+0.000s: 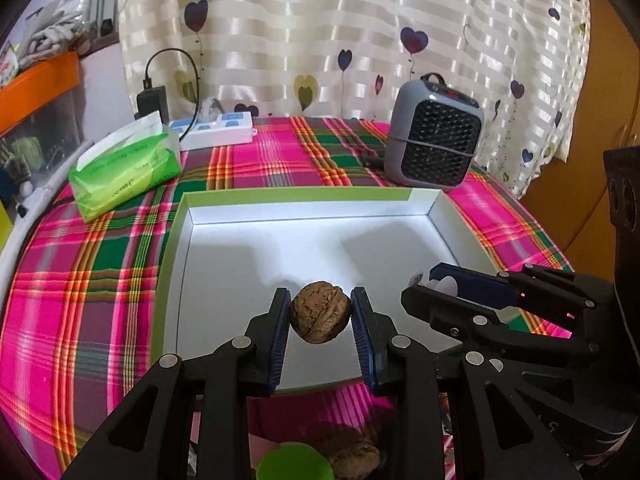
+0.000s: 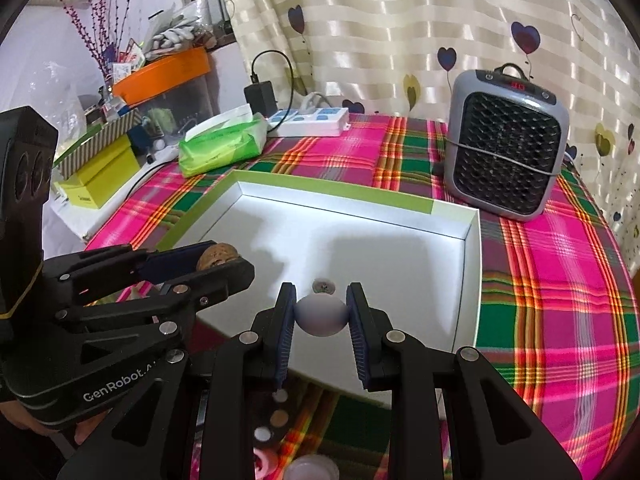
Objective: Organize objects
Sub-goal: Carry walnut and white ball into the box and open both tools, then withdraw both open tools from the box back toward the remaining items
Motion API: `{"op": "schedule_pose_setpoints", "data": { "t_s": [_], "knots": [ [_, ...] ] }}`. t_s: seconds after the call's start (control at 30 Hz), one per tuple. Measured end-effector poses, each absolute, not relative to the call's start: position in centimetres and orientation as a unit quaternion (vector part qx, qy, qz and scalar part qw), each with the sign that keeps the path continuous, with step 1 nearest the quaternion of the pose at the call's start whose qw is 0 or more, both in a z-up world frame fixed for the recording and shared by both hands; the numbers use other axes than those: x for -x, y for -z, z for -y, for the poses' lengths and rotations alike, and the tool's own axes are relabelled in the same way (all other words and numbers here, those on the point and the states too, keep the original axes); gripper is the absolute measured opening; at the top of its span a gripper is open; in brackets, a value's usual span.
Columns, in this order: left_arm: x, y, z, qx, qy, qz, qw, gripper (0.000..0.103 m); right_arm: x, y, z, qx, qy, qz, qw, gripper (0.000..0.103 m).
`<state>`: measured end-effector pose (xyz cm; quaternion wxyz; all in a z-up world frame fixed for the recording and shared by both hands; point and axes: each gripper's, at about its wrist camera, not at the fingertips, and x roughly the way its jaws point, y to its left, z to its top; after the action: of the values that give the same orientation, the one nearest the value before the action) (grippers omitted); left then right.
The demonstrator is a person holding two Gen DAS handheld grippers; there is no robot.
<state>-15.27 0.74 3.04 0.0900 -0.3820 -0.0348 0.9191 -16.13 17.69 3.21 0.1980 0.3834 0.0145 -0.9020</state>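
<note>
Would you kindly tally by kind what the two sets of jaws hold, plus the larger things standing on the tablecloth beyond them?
Walnut: 1
White ball: 1
Box: 1
Heater: 1
Tissue pack: 1
Power strip: 1
Total: 6

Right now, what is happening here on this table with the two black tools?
A person is sorting small things into a shallow white box on a plaid tablecloth. The left hand-held gripper is shut on a walnut, and the right hand-held gripper is shut on a small white ball. Both are held over the near part of the box, which looks almost empty apart from one small item. More small things wait on the cloth in front.
</note>
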Motion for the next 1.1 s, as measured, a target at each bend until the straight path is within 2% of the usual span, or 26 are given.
{"op": "schedule_pose_setpoints", "data": {
  "t_s": [0.37, 0.5, 1.1],
  "knots": [
    [15.9, -2.1, -1.0, 0.399, -0.912, 0.028, 0.089, 0.028, 16.9, -2.0, -17.9, -0.405, 0.894, -0.011, 0.194, 0.028],
    [15.6, -2.5, -0.9, 0.392, -0.915, 0.028, 0.089, 0.028, 16.4, -2.4, -18.1, -0.393, 0.899, -0.013, 0.194, 0.033],
    [9.4, -5.5, -2.0, 0.352, -0.932, 0.009, 0.085, 0.027, 10.9, -4.9, -18.4, -0.354, 0.912, -0.015, 0.204, 0.035]
  ]
}}
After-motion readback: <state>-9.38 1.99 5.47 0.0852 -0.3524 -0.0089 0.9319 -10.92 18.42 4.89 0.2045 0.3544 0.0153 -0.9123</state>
